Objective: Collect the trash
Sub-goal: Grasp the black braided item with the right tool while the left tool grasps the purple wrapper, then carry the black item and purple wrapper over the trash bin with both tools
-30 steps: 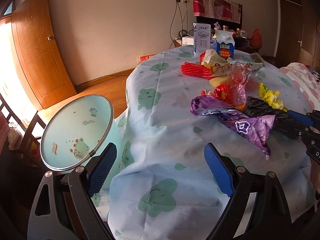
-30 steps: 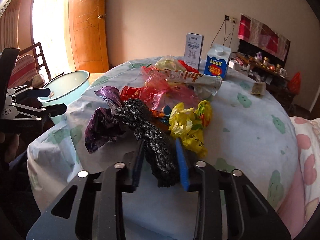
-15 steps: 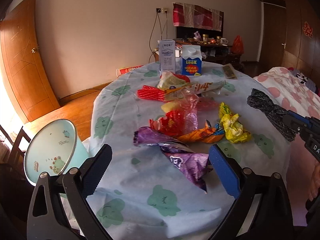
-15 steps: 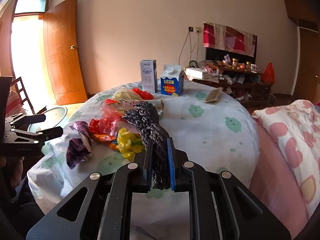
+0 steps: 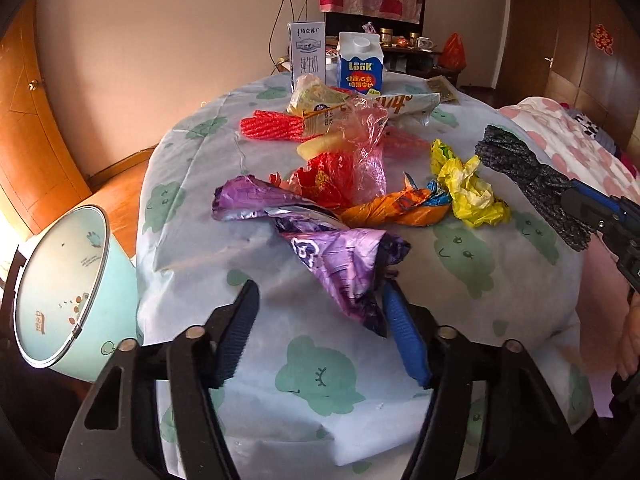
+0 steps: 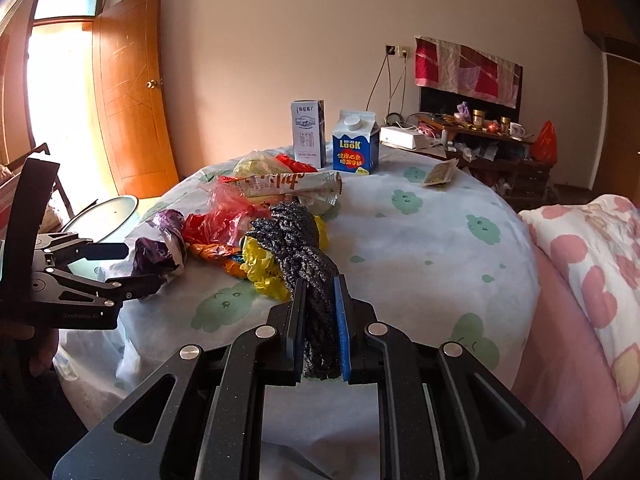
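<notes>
Black wrapper (image 6: pixel 298 248) hides part of yellow wrapper (image 6: pixel 260 268).

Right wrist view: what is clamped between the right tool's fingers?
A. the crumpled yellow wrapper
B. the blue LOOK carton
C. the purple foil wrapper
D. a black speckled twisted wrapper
D: the right tool is shut on the black speckled twisted wrapper, lifted off the table, while the purple foil wrapper, yellow wrapper and LOOK carton stay on the tablecloth.
</notes>
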Demonstrator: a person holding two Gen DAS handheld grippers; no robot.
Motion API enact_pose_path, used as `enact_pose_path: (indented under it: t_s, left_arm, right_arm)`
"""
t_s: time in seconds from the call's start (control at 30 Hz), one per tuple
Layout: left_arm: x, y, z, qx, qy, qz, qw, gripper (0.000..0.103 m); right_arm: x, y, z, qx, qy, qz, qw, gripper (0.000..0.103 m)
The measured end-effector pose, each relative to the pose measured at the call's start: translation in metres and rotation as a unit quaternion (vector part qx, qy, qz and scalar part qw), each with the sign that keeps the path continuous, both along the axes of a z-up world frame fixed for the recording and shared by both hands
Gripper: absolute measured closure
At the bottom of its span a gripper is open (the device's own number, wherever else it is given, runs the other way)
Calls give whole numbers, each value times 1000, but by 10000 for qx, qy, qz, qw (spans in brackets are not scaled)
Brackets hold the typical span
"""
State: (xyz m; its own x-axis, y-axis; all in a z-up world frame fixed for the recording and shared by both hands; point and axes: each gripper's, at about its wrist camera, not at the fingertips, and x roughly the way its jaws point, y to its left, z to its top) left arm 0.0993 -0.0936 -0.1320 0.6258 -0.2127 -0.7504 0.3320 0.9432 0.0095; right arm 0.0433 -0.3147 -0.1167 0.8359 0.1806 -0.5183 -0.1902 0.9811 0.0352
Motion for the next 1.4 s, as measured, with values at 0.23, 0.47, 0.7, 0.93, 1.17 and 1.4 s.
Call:
enact_pose_path:
  t_s: [0.23,0.47,0.7,0.93,1.17,1.4]
  left_arm:
    - [-4,7,4,-82,-60,-188,9998,91]
    - [-20,31,32,19,-526,-113,9985,92]
    - [-16,73,46,79,-714,287,9970,92]
    - [-5,117,45,203,-724,865,9934,92]
    - [0,155,46,215,-798,1331,9877,92]
    - [6,186,44,324,-837,1742,9806,92]
  right_arm:
    - [-4,12,5,-82,-88,106,9999,89]
    - [-9,16,30,44,-366,139,9992,89]
    - [7,44,40,116,-369,455,9982,89]
    - [36,92,48,41,-489,812,9955,89]
    - [63,141,57,19,-567,1125,9920,89]
    - [97,191,50,-148,-455,1385,9892,89]
